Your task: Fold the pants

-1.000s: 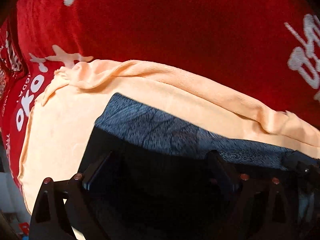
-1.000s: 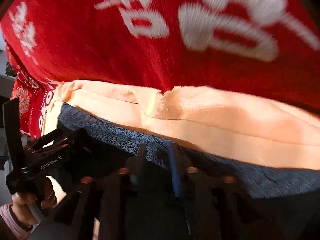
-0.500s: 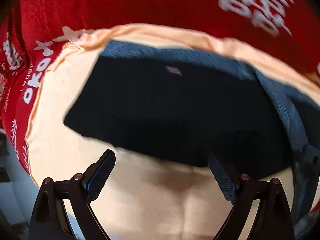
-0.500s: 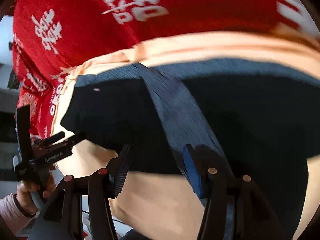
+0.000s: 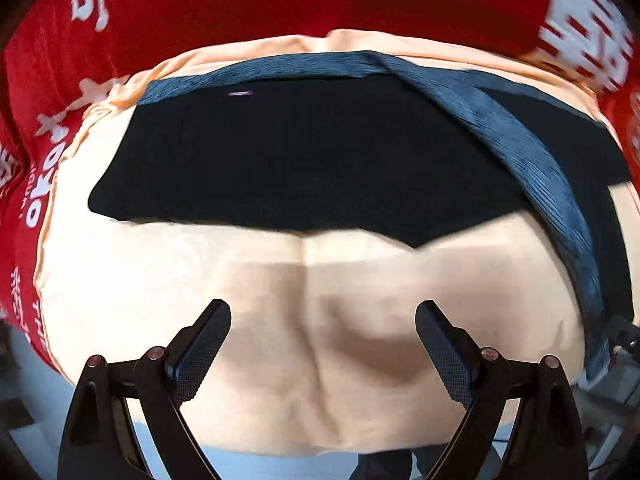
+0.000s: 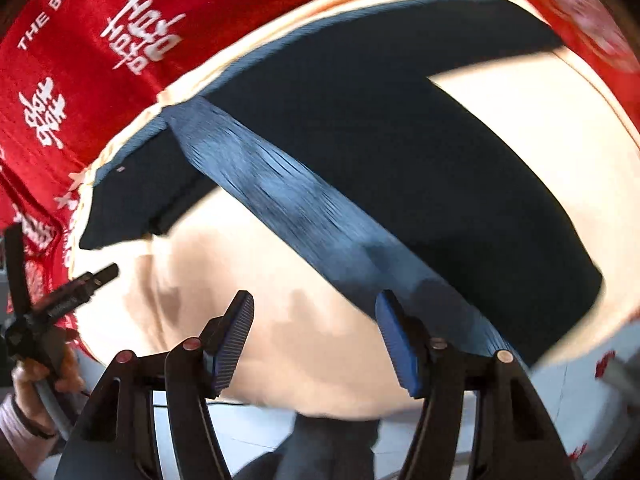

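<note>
The dark pants point(image 5: 312, 160), blurred at their grey-blue waistband point(image 6: 304, 216), are spread on a peach cloth point(image 5: 160, 280) over a red printed cover point(image 5: 224, 12), beneath the wide-open, empty left gripper point(image 5: 323, 346) and the opening, empty right gripper point(image 6: 314, 338).

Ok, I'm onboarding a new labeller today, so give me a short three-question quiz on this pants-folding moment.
1. True or false: the left gripper holds the dark folded pants.
2. What lies directly under the pants: A) the peach cloth, B) bare red printed cover, C) a wooden tray?
3. Fill in: the right gripper has jaws that are opening with ____ between them.

Key: 1 false, its jaws stand open and empty. 2 A. 3 nothing; the pants' blue-grey waistband runs just behind its right finger.
</note>
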